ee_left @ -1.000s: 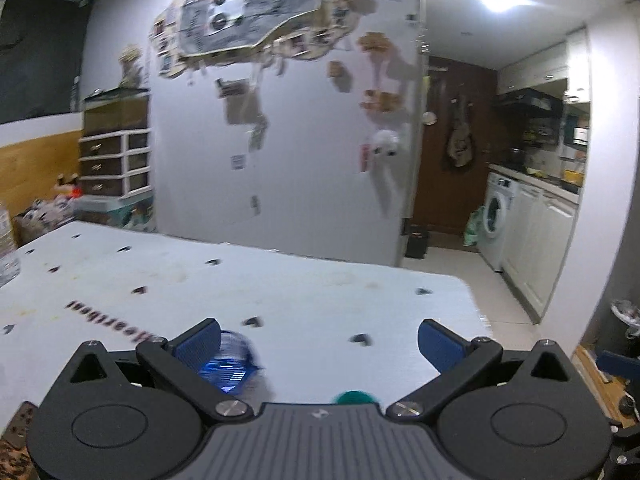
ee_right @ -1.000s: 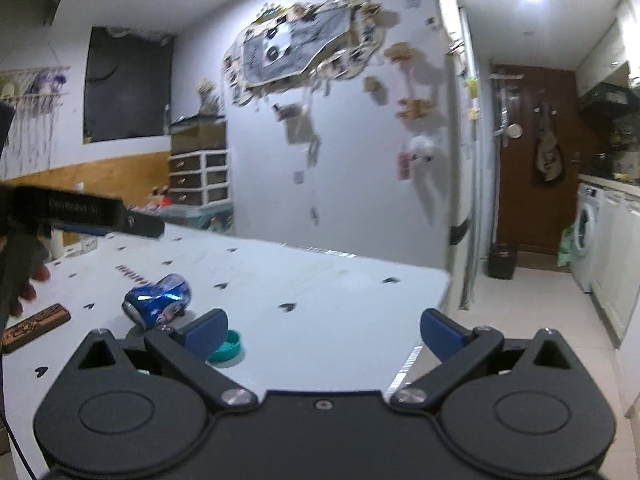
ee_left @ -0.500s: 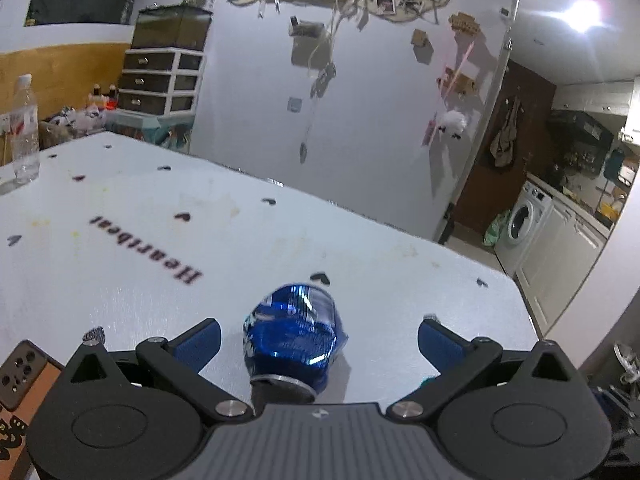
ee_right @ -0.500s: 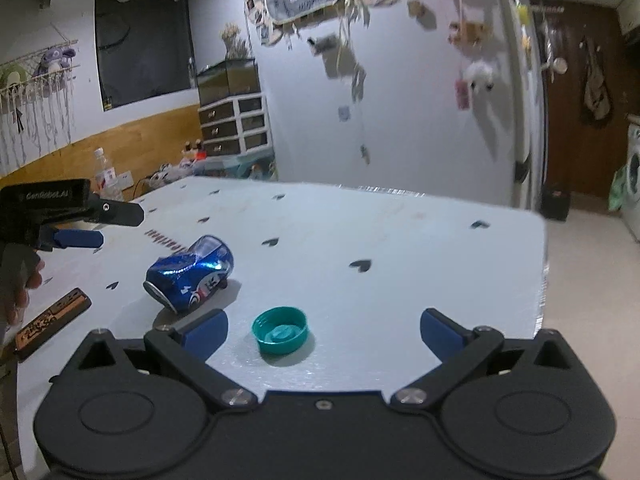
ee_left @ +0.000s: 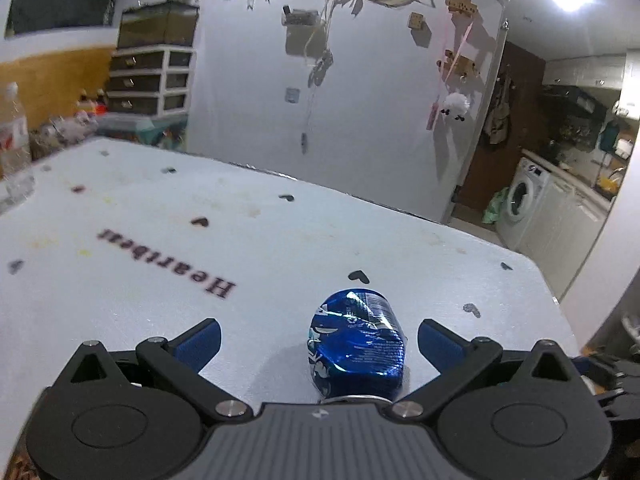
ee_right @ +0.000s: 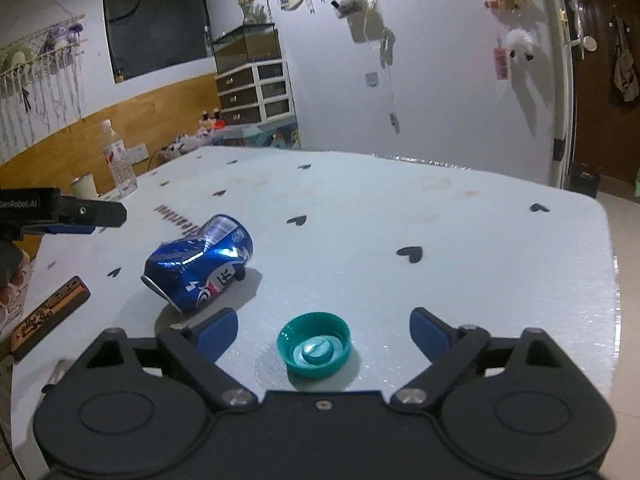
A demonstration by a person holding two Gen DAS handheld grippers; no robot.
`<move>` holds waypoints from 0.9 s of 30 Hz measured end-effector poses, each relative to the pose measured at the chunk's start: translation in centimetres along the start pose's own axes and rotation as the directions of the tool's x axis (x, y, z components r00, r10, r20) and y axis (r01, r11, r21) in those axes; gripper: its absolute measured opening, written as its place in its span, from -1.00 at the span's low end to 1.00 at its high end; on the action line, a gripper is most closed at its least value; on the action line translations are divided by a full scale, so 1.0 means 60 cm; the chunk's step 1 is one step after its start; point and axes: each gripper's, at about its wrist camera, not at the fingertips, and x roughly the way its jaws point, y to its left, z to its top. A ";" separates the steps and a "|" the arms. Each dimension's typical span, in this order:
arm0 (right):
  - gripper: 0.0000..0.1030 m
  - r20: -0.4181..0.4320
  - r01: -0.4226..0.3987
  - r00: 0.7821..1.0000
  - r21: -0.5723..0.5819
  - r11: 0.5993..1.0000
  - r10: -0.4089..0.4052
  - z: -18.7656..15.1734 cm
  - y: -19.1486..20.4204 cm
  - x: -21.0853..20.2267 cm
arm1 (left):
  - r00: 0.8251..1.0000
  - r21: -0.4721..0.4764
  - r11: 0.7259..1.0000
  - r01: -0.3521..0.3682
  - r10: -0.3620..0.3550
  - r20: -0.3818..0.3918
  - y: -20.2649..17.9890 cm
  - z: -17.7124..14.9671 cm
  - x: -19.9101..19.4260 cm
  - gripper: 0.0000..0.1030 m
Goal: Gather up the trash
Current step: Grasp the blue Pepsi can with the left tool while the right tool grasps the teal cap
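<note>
A crushed blue can [ee_left: 356,342] lies on its side on the white table [ee_left: 280,248]. My left gripper [ee_left: 318,342] is open, and the can lies between its blue pads, nearer the right one, untouched. The can also shows in the right wrist view [ee_right: 198,262]. A green bottle cap [ee_right: 315,344] lies open side up between the pads of my open right gripper [ee_right: 323,332]. The left gripper [ee_right: 60,212] shows at the left edge of the right wrist view.
A brown wrapper bar [ee_right: 48,314] lies near the table's left edge. A clear water bottle [ee_right: 118,160] and a white cup [ee_right: 84,186] stand at the far left. The table's right edge [ee_right: 610,280] drops to the floor.
Both grippers have tilted down and moved closer to the table. The can now sits further right between the left pads. The green cap now lies between the right pads.
</note>
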 end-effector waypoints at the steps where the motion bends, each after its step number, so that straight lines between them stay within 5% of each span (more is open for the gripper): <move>1: 0.70 -0.009 -0.001 1.000 -0.008 1.000 0.001 -0.001 0.003 0.007 | 1.000 -0.018 1.000 0.016 -0.016 -0.007 0.009 0.001 0.008 1.00; 8: 0.37 -0.058 0.050 0.997 -0.063 0.997 -0.053 -0.021 0.018 0.047 | 0.987 -0.172 0.974 0.151 -0.157 -0.023 0.050 -0.007 0.066 0.98; 15: -0.01 -0.055 0.100 0.993 -0.104 0.990 -0.106 -0.021 0.029 0.049 | 0.962 -0.311 0.916 0.253 -0.273 -0.020 0.071 -0.024 0.117 0.98; 21: -0.01 -0.054 0.101 0.993 -0.105 0.989 -0.108 -0.022 0.028 0.049 | 0.951 -0.357 0.890 0.281 -0.310 -0.023 0.070 -0.037 0.147 0.92; 27: -0.02 -0.044 0.086 0.995 -0.074 0.994 -0.089 -0.022 0.019 0.044 | 0.920 -0.358 0.855 0.375 -0.391 0.032 0.051 -0.042 0.135 0.86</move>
